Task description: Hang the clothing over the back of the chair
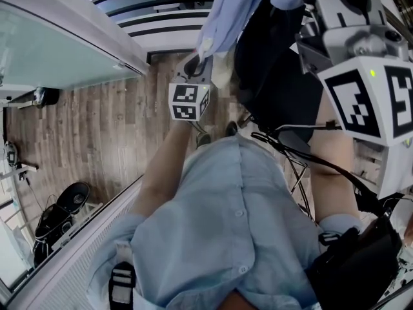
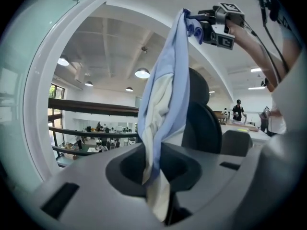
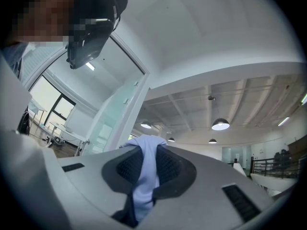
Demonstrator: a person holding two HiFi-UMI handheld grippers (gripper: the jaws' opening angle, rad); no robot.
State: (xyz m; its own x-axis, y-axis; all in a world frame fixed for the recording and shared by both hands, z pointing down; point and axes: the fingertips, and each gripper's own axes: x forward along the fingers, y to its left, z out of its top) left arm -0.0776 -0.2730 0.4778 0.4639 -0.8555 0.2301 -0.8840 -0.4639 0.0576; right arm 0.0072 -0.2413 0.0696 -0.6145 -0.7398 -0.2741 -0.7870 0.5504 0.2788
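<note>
The right gripper (image 3: 144, 174) was clamped on a fold of the light blue clothing (image 2: 165, 95), holding it high at the upper right of the left gripper view so it hung free. The left gripper (image 1: 199, 63) pinched a lower part (pale lining showing), probably to spread it for draping over the black chair (image 2: 204, 121) just behind.

Left claw (image 1: 197, 63) lower, right claw (image 2: 193, 27) raised high, both pinching clothing (image 2: 165, 99)
</note>
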